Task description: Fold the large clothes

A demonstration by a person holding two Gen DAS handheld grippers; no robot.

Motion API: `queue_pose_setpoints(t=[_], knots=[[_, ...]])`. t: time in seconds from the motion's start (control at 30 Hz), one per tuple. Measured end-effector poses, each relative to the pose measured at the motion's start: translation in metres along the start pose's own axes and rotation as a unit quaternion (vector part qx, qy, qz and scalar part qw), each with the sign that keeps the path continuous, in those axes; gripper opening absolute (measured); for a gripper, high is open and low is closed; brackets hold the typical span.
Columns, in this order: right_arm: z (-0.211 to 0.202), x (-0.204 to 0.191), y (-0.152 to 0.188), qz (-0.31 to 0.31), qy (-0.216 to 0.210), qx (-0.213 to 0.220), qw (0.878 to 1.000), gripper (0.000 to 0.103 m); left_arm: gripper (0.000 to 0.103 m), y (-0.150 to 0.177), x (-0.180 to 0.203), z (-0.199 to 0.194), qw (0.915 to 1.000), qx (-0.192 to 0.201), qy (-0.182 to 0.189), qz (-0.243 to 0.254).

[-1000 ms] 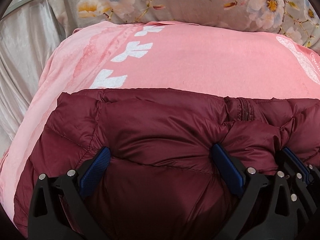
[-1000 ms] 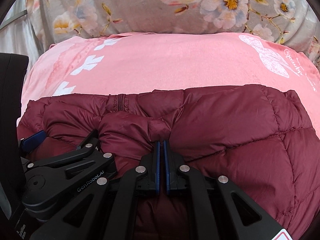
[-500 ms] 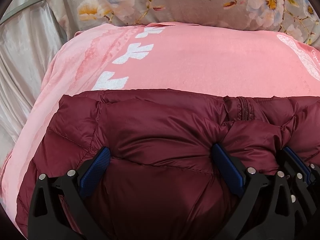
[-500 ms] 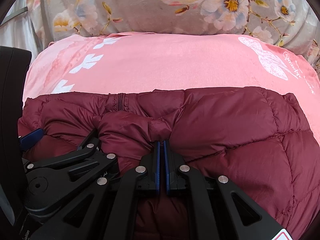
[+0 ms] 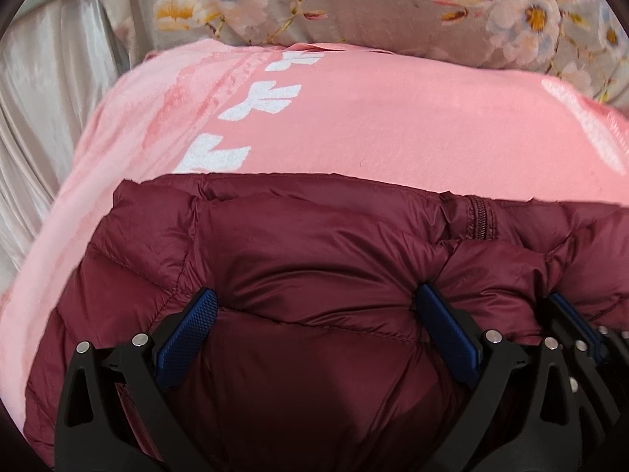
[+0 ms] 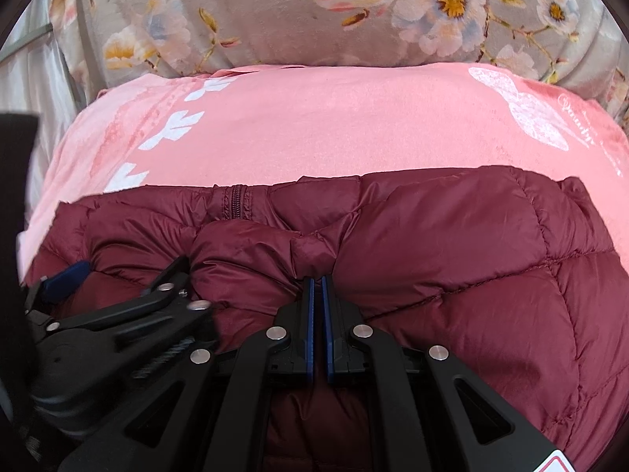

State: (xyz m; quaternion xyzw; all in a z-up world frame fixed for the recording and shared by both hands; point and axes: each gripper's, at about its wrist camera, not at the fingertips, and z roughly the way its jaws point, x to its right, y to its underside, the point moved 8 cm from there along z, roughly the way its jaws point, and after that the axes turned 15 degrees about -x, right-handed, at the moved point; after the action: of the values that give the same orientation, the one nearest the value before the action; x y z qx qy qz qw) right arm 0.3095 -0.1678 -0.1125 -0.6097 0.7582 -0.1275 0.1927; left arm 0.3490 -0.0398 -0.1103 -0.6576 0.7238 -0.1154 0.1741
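A maroon quilted down jacket (image 5: 314, 259) lies folded on a pink cloth, its zipper (image 5: 481, 216) at the far edge. It also fills the right wrist view (image 6: 452, 244). My left gripper (image 5: 314, 306) is open, its blue pads spread wide over a puffy fold of the jacket. My right gripper (image 6: 317, 281) is shut on a pinch of jacket fabric. The right gripper shows at the right edge of the left wrist view (image 5: 570, 314), and the left gripper (image 6: 118, 306) at the left of the right wrist view.
The pink cloth (image 5: 393, 126) with white prints covers the surface beyond the jacket (image 6: 334, 126). A grey floral blanket (image 6: 275, 11) lies behind it. Pale satin fabric (image 5: 43, 90) hangs at the left.
Both grippers and the jacket have shifted slightly toward me and down. The left gripper stays open and the right stays shut on the fabric.
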Motion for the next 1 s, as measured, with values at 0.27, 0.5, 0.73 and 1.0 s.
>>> queue_pose_setpoints(t=[0.27,0.5,0.73,1.0], knots=[[-0.056,0.006,0.031,0.026,-0.06,0.008,0.998,0.011,0.098,0.061,-0.083,-0.081,0.9934,0.019,0.1,-0.054],[-0.078,-0.025,0.085,0.002,-0.104,-0.019,0.994,0.011,0.098,0.13,-0.168,-0.07,0.9763,-0.033,0.136,-0.165],[-0.057,-0.03,0.113,-0.005,-0.09,-0.009,0.996,0.01,0.098,0.162,-0.185,-0.071,0.9621,-0.034,0.169,-0.211],[-0.058,-0.033,0.114,-0.015,-0.065,-0.003,0.998,0.01,0.097,0.146,-0.167,-0.046,0.9585,-0.05,0.196,-0.201]])
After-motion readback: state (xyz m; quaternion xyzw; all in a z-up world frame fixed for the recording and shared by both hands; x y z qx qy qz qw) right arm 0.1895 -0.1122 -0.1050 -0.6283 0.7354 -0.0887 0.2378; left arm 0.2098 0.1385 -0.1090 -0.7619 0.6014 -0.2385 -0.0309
